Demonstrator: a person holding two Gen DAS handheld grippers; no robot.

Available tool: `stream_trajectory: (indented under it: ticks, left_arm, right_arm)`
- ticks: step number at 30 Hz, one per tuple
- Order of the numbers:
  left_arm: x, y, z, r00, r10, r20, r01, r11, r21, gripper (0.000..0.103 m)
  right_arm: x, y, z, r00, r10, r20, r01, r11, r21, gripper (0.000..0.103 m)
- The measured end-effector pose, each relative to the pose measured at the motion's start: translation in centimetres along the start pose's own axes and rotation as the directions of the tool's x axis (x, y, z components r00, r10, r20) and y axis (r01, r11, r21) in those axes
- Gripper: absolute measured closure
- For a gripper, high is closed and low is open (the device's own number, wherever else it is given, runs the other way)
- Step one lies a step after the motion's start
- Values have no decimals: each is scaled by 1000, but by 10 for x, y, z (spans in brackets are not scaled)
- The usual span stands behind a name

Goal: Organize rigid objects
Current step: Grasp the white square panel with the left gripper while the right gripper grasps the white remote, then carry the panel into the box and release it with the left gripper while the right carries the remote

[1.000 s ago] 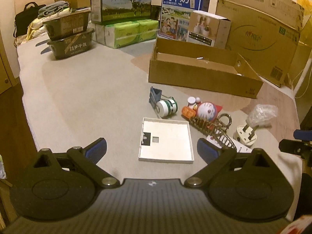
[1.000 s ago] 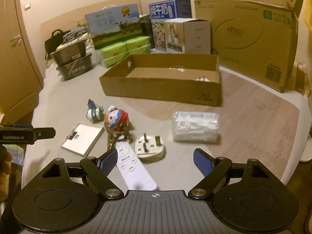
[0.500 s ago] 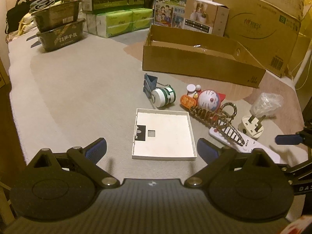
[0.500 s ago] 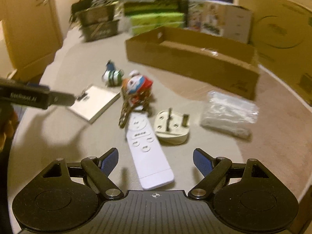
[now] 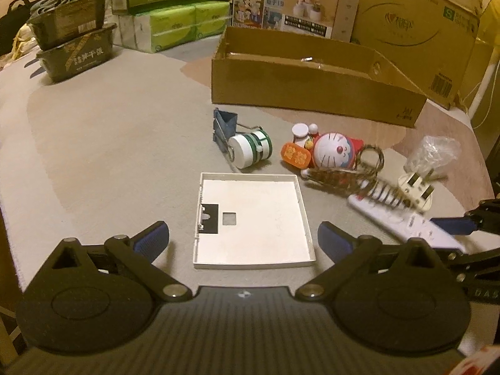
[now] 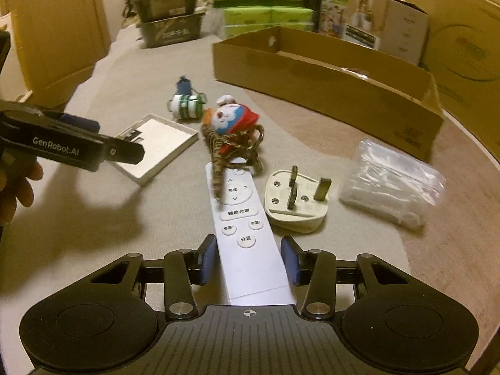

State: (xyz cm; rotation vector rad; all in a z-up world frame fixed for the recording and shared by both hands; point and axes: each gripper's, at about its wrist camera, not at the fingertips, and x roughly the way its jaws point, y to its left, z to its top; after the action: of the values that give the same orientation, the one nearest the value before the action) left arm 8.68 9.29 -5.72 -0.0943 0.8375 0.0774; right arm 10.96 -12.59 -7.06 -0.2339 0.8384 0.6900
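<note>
Right gripper closing in around the white remote control on the grey mat.

The remote control point(image 6: 247, 237) lay flat, its near end between the right gripper's point(image 6: 249, 259) blue pads, which sat just beside its edges; whether they touched it could not be told. A three-pin plug point(image 6: 295, 200) lay just to its right, a Doraemon toy point(image 6: 229, 118) at its far end. The left gripper point(image 5: 243, 240) hung wide open and empty over the white square tray point(image 5: 253, 218). The cardboard box point(image 5: 312, 90) stood beyond.
</note>
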Motion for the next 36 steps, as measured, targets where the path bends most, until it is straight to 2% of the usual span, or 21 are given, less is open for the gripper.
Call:
stream_trajectory:
  ticks: [5, 14, 19, 21, 23, 30, 36]
  left_arm:
    - [7, -5, 3, 1000, -6, -1, 6, 1000, 10, 1]
    - [28, -8, 4, 999, 36, -23, -35, 999, 39, 1]
    - [31, -9, 3, 999, 52, -9, -51, 998, 44, 2]
    - [31, -10, 3, 998, 55, -7, -54, 998, 45, 4]
    - [27, -11, 1, 998, 56, 1, -56, 997, 55, 16]
    - [14, -12, -8, 999, 43, -18, -41, 997, 72, 17]
    - [0, -15, -20, 999, 36, -29, -33, 996, 78, 17]
  right_arm:
    - [-3, -10, -2, 998, -61, -3, 61, 996, 64, 59]
    - [-6, -8, -3, 999, -36, -6, 36, 995, 90, 63]
    - [-3, -5, -1, 999, -34, -4, 34, 996, 80, 63]
    - [-1, -3, 0, 999, -36, 2, 36, 996, 76, 63]
    - [2, -1, 1, 999, -40, 10, 40, 997, 65, 63]
    - [12, 4, 6, 997, -64, 39, 62, 997, 39, 60]
    - [3, 7, -1, 997, -74, 16, 74, 996, 44, 64]
